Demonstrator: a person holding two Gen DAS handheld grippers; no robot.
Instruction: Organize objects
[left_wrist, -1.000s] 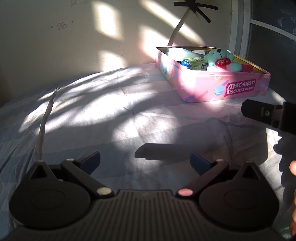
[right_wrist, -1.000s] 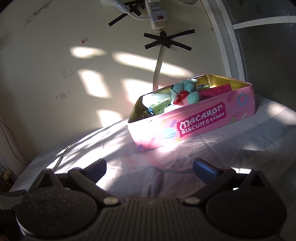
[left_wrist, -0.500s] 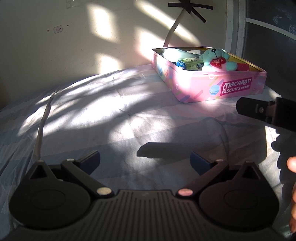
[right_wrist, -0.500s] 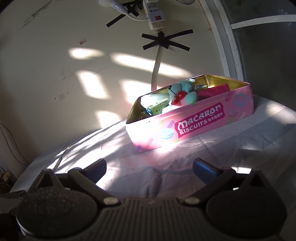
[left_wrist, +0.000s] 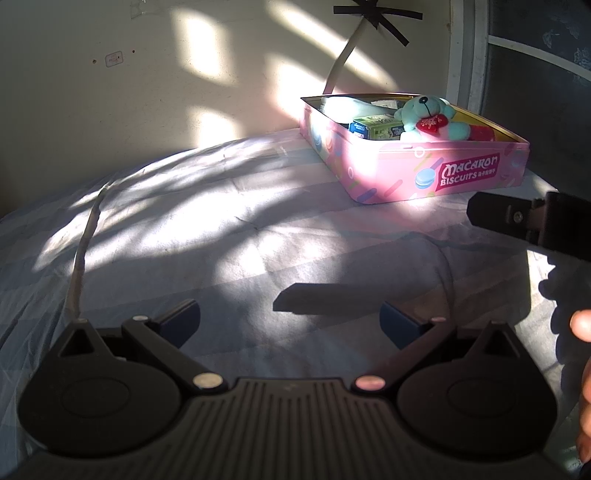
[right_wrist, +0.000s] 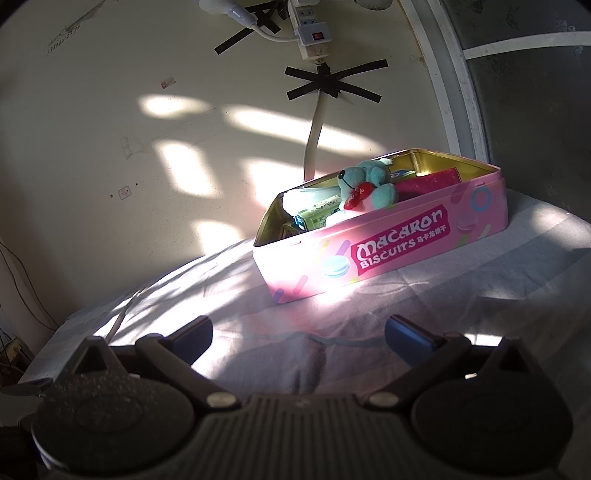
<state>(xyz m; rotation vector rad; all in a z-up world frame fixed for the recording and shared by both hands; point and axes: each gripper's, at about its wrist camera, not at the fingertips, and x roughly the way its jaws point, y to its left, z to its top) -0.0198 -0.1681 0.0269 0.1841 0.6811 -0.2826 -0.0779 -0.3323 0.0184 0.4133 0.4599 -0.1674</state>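
My right tongs (right_wrist: 298, 339) and left tongs (left_wrist: 290, 323) both gape empty; the pink rectangular macaron biscuit tin (right_wrist: 388, 251) lies ahead on the bed, nearer my right, long side facing it.

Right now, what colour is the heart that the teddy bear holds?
Red; the heart shows best in the left wrist view.

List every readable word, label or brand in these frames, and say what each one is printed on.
"Macaron BISCUITS": red label on the side of the pink tin, readable in both views.
Small characters after "BISCUITS" on the same label: too small to read.
Script on the red heart held by the teal plush bear: too blurred to read.
Print on the green carton in the tin: too small.
Wall sticker: illegible.
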